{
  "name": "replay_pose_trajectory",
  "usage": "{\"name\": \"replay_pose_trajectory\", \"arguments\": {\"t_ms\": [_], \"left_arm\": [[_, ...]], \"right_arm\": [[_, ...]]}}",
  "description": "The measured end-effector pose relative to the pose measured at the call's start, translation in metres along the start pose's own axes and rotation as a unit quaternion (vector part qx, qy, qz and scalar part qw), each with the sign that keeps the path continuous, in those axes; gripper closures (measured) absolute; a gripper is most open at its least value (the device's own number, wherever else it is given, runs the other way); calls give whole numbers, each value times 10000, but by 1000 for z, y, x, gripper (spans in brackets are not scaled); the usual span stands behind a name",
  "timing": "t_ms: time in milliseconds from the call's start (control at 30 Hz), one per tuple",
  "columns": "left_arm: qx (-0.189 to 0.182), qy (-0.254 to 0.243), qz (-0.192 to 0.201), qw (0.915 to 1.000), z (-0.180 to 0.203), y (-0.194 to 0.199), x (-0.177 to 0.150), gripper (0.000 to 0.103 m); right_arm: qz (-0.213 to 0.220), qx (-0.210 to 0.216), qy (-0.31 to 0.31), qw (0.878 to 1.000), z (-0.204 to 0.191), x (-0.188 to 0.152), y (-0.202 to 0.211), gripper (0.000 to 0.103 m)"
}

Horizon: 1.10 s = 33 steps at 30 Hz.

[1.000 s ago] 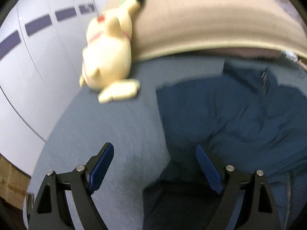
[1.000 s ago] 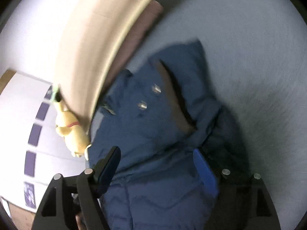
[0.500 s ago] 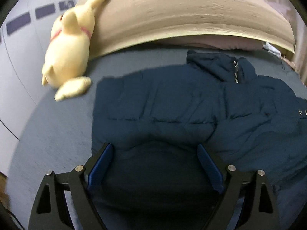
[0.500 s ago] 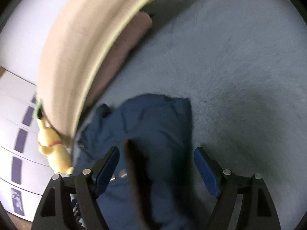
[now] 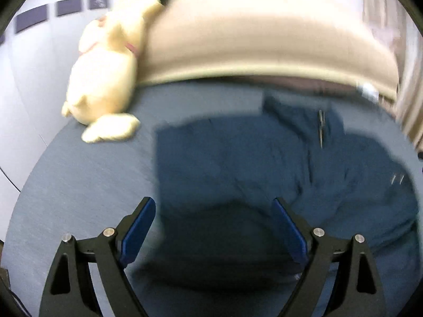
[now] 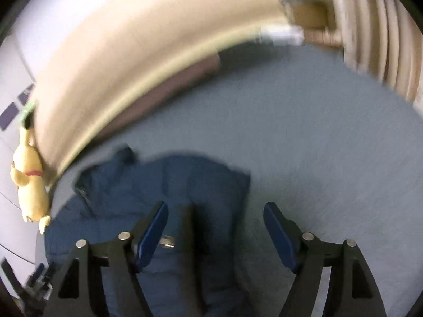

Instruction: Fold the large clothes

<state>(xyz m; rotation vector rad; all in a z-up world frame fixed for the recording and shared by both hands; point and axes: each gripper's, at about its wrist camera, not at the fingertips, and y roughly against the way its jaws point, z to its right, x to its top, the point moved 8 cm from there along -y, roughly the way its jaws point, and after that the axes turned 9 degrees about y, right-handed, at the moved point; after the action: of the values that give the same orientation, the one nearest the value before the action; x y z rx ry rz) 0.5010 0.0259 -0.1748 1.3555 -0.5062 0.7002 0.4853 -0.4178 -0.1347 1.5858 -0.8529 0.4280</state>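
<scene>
A dark blue puffer jacket [image 5: 251,163] lies flat on the grey-blue bed [image 5: 87,185], collar and zipper toward the headboard. My left gripper [image 5: 214,227] is open and empty, above the jacket's near left part. In the right wrist view the jacket [image 6: 169,185] lies at lower left with a dark brown lining strip [image 6: 189,237] showing. My right gripper [image 6: 215,229] is open and empty, over the jacket's right edge. Both views are motion-blurred.
A yellow plush toy [image 5: 105,71] lies at the bed's far left against a beige headboard [image 5: 251,34]; it also shows in the right wrist view [image 6: 30,182]. A brown pillow [image 6: 169,87] lies below the headboard. Bare bed surface [image 6: 330,145] stretches right of the jacket. Curtains [image 6: 378,26] hang at far right.
The left gripper swung right over the jacket, then shifted back slightly left. The right gripper pulled back from the jacket and turned right, so more bare bed shows. Both stayed open.
</scene>
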Motion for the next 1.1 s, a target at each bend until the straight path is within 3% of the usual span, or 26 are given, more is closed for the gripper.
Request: {"name": "replay_pose_trajectory", "arguments": {"t_ms": [67,200,300,400,533,600,633,667,733,867,1100], "left_arm": [[52,343,59,9994,-23,2,16,13],[144,1190,-366,9921,-74,-29,36,13],[81,1412,-690,9875,-85,-57,36,13],[58,1467,-763,9862,-83,-74,39,13],[-109,1434,-798,9864,-73,-92,44,13],[-130,1317,-829,9877,-66,-101,46,41],[-251,1191,-1002,9875,-59,-109,43,68],[-254,1111,-1069,9877,-55,-113,41,73],[-62,841,-960,9918,-49,-116,38,77],[-119,979,-981,9903,-57,-119,37,77],[306,768,-776,9936,-63,-102,43,73]], "right_arm": [[161,483,181,9985,-32,4,20,25],[-85,1119,1091,9877,-112,-14,15,25],[-405,1094,1470,9822,-137,-43,-7,25],[-793,1026,1596,9786,-134,-71,-36,25],[-807,990,1721,9768,-125,-86,-46,25],[-860,1000,1762,9755,-125,-89,-49,25],[-879,1007,1782,9749,-123,-88,-48,25],[-886,1010,1803,9744,-125,-87,-47,25],[-921,994,1817,9740,-130,-86,-54,25],[-964,967,1817,9738,-136,-89,-66,25],[-1032,878,1833,9737,-137,-90,-70,25]]}}
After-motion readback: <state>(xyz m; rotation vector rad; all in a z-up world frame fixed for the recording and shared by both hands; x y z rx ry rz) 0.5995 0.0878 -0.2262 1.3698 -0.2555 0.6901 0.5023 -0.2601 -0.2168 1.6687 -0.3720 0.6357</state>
